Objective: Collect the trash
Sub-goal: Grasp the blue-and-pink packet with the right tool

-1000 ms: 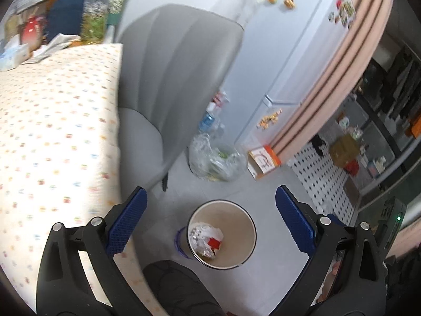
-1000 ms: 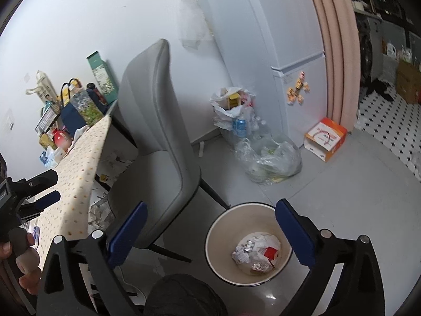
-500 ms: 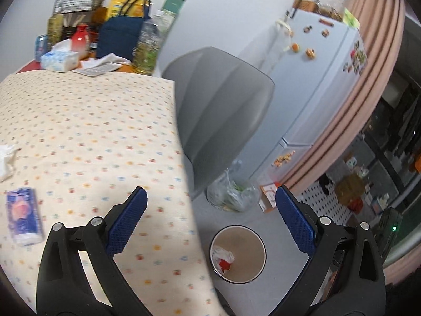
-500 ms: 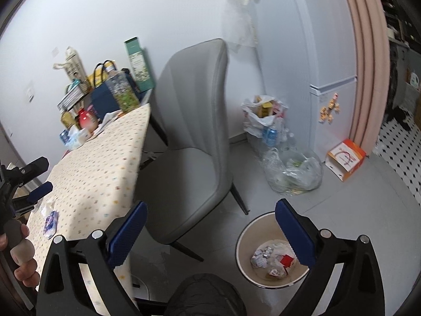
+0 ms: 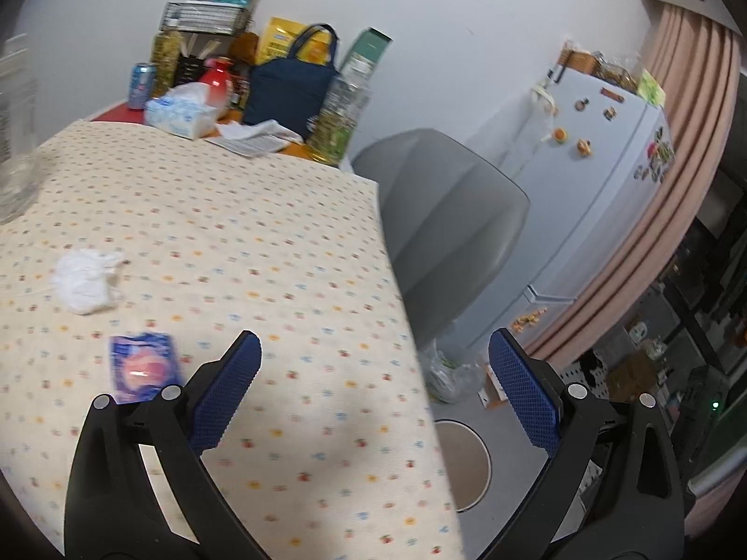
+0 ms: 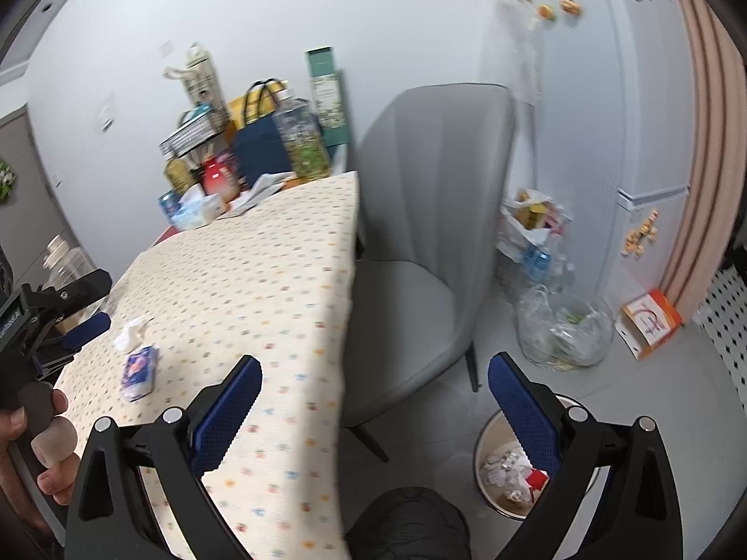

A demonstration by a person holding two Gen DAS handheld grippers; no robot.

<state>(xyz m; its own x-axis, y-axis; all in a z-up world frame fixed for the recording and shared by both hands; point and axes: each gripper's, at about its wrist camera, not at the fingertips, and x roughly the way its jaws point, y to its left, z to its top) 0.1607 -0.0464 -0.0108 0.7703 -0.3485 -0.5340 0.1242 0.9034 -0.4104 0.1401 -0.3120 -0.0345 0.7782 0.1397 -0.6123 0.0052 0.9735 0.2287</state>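
Observation:
A crumpled white tissue and a blue tissue packet lie on the dotted tablecloth; both also show in the right wrist view, tissue and packet. My left gripper is open and empty above the table's near right part, the packet just left of its left finger. My right gripper is open and empty over the table edge. The trash bin on the floor holds crumpled wrappers; its rim shows in the left wrist view.
A grey chair stands between table and bin. A clear bag of trash, an orange box and a white fridge are beyond. Bags, bottles, a tissue box crowd the table's far end. A glass jar stands left.
Both grippers have risen and swung left from over the bin toward the table. The tissue and packet have come into view. Both stay open.

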